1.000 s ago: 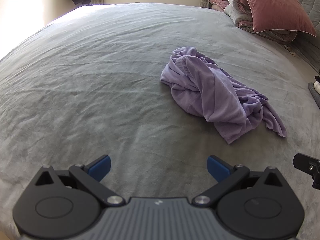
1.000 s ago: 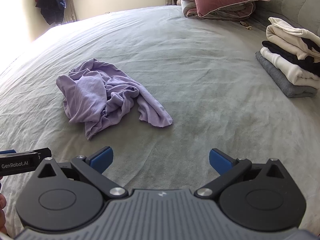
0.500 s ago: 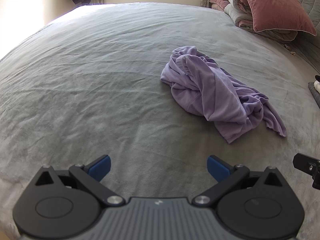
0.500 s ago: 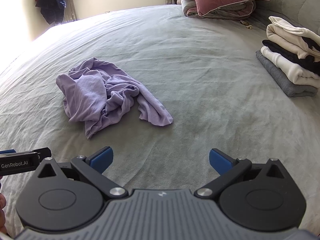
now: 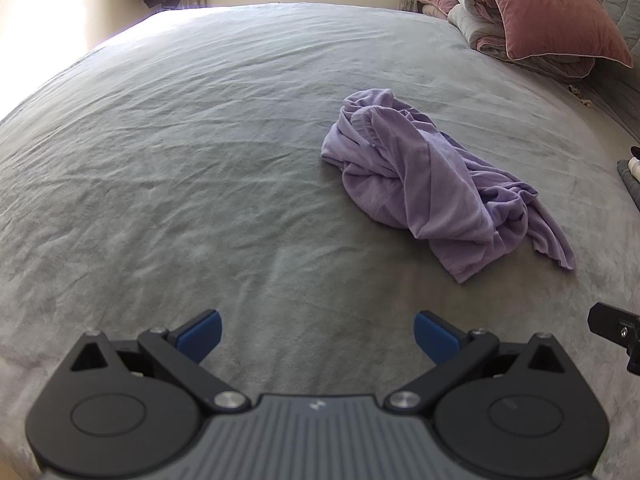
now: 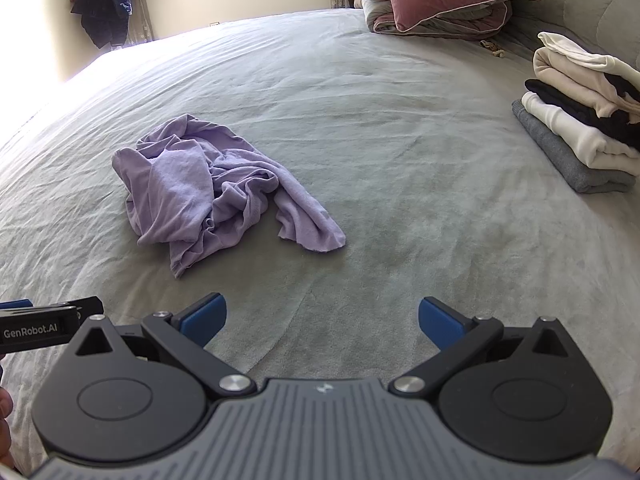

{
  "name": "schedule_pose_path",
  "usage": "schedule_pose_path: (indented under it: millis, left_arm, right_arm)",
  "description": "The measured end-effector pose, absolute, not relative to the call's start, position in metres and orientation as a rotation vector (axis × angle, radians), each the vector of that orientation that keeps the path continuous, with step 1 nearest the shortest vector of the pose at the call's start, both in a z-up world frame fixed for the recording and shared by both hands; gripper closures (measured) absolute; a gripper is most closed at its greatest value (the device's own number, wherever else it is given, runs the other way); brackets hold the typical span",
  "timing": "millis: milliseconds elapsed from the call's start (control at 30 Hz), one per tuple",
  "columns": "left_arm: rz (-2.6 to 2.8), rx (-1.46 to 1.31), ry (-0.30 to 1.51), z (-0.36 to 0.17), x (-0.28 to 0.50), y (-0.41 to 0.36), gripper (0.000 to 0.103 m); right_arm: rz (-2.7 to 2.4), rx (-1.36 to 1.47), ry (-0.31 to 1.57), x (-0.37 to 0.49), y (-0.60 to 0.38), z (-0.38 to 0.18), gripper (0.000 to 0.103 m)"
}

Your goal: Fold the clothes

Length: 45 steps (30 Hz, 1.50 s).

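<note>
Both grippers, left (image 5: 317, 334) and right (image 6: 322, 322), hover spread above the bed (image 5: 200, 160).

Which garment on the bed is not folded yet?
The purple shirt, crumpled in a loose heap mid-bed. The other clothes sit folded in a neat stack at the right edge.

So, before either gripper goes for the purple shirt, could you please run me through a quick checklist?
1. Left gripper open and empty: ok.
2. Right gripper open and empty: ok.
3. Purple shirt lying free on the bed, nothing on top of it: ok.
4. Bare bed beside the shirt for spreading it out: ok.
5. Stack of folded clothes well apart from the shirt: ok.
6. Collar or hem found for a first grip: cannot tell, the shirt is crumpled.
</note>
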<state>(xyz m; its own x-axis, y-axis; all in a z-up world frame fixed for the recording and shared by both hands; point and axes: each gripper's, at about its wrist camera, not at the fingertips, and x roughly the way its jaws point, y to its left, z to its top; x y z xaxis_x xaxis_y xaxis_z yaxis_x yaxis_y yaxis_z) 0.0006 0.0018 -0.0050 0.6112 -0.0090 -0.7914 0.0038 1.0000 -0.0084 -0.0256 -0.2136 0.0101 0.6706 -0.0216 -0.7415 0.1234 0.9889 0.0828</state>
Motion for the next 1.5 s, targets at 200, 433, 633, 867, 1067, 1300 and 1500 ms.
schedule_pose_path:
  millis: [200, 433, 633, 867, 1067, 1300, 1500]
  left_arm:
    - [0.002, 0.006, 0.924, -0.004, 0.004, -0.003, 0.0]
    - [-0.01, 0.019, 0.917, 0.006, 0.014, -0.014, 0.0]
    - [-0.02, 0.053, 0.912, 0.018, 0.029, -0.025, 0.0]
    - [-0.012, 0.039, 0.896, 0.011, 0.066, -0.03, 0.0]
    - [-0.025, -0.017, 0.921, -0.011, 0.091, -0.029, 0.0]
    - [-0.096, -0.105, 0.893, -0.035, 0.1, -0.026, 0.0]
    - [-0.107, -0.07, 0.891, -0.038, 0.102, -0.03, 0.0]
  right_arm:
    - [-0.086, 0.149, 0.827, -0.023, -0.216, 0.014, 0.0]
    - [-0.093, 0.166, 0.83, -0.014, -0.217, 0.02, 0.0]
    - [-0.11, 0.18, 0.831, 0.002, -0.223, 0.031, 0.0]
    - [-0.107, 0.105, 0.833, 0.031, -0.228, 0.026, 0.0]
    - [-0.02, 0.098, 0.859, 0.051, -0.23, 0.008, 0.0]
    - [0.001, 0.12, 0.969, 0.076, -0.237, -0.025, 0.0]
    - [-0.008, 0.022, 0.975, 0.08, -0.23, -0.039, 0.0]
